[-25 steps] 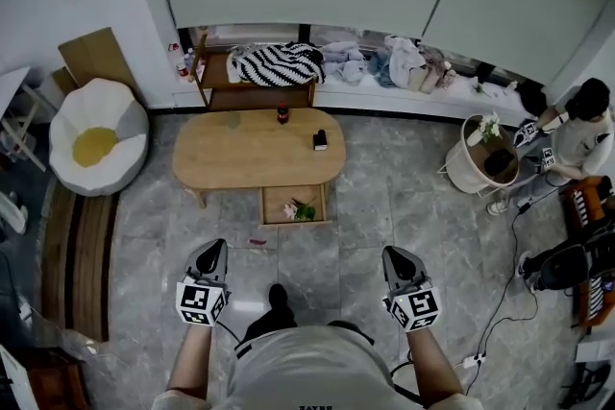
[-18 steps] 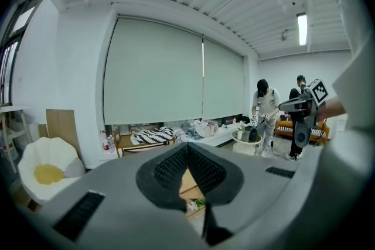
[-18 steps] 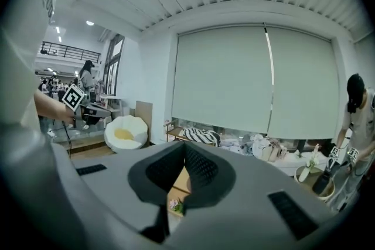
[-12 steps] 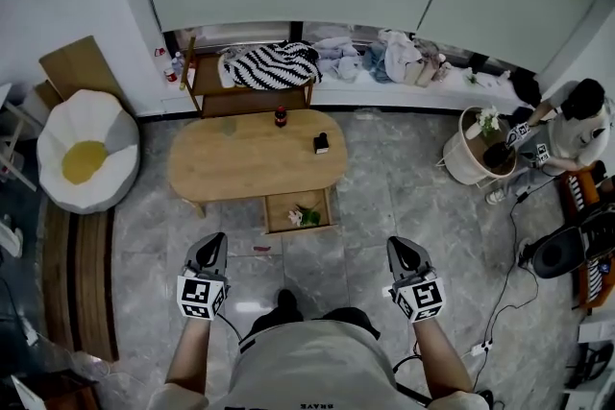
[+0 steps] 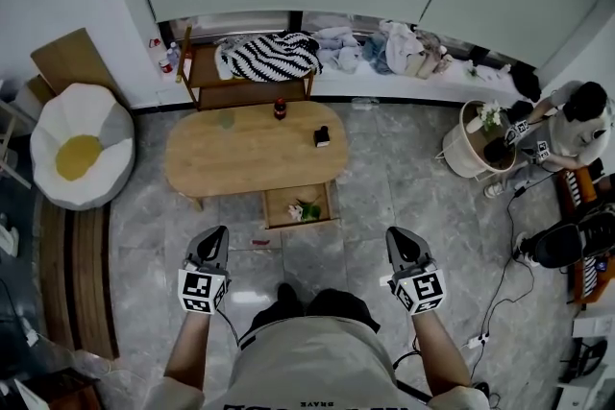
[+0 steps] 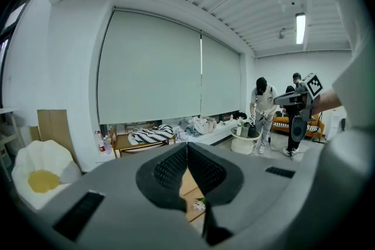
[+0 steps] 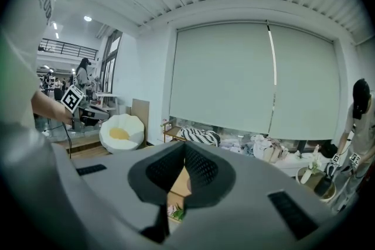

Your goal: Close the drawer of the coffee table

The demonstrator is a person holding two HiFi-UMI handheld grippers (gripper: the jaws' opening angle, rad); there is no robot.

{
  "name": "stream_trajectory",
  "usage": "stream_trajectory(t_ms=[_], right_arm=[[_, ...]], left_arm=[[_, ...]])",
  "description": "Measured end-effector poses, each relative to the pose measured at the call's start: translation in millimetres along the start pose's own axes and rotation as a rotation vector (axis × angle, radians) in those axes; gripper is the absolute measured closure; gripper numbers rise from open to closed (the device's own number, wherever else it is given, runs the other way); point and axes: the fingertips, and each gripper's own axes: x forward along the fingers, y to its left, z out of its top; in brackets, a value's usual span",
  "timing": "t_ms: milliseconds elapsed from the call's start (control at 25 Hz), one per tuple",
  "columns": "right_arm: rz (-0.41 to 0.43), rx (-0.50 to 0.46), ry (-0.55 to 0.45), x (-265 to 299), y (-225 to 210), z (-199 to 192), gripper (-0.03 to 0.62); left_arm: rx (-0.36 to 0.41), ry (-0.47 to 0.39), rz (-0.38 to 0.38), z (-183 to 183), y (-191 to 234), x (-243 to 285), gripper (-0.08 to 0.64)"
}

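The oval wooden coffee table (image 5: 255,154) stands ahead on the grey tiled floor. Its drawer (image 5: 298,205) is pulled out toward me from the near side, with a small flower and green leaves lying in it. My left gripper (image 5: 212,235) and right gripper (image 5: 402,233) hover side by side over the floor, short of the drawer and to either side of it. Both point at the table with jaws shut and nothing held. In the left gripper view the left gripper (image 6: 187,146) shows the drawer (image 6: 196,208) below its tips. The right gripper (image 7: 184,146) frames the drawer (image 7: 174,211) likewise.
A dark bottle (image 5: 280,108) and a small black object (image 5: 322,136) stand on the tabletop. A white and yellow beanbag (image 5: 77,156) sits left. A shelf with a striped cloth (image 5: 269,62) is behind. At right are a white basket (image 5: 478,149), a person (image 5: 577,125) and floor cables (image 5: 500,302).
I have stepped toward the table, and both grippers have moved forward with me, still shut. The drawer stays pulled out.
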Motion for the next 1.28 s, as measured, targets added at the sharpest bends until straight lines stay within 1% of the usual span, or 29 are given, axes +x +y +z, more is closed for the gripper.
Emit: stream_trajectory(t_ms=[280, 560, 760, 920, 1120, 1280], right_arm=[[0.021, 0.010, 0.024, 17.1, -4.8, -2.2, 0.574], [0.044, 0.028, 0.029, 42.7, -35.5, -17.1, 0.574], [0.078, 0.034, 0.028, 74.6, -66.1, -20.4, 0.574], [0.126, 0.033, 0.035, 102.5, -88.5, -22.8, 0.574], [0.182, 0.032, 0.053, 132.6, -107.2, -32.6, 0.574], [0.225, 0.025, 0.088, 154.6, -115.7, -49.4, 0.575]], left_arm=[[-0.016, 0.027, -0.001, -3.3, -1.0, 12.1, 0.538], [-0.009, 0.033, 0.024, -1.9, -8.2, 45.4, 0.538], [-0.019, 0.040, 0.070, 6.1, -17.3, 76.9, 0.538], [-0.014, 0.036, 0.105, 10.6, -27.5, 101.9, 0.538], [-0.034, 0.049, 0.156, 1.6, -37.9, 123.8, 0.538], [-0.030, 0.070, 0.189, -11.5, -42.5, 142.3, 0.538]])
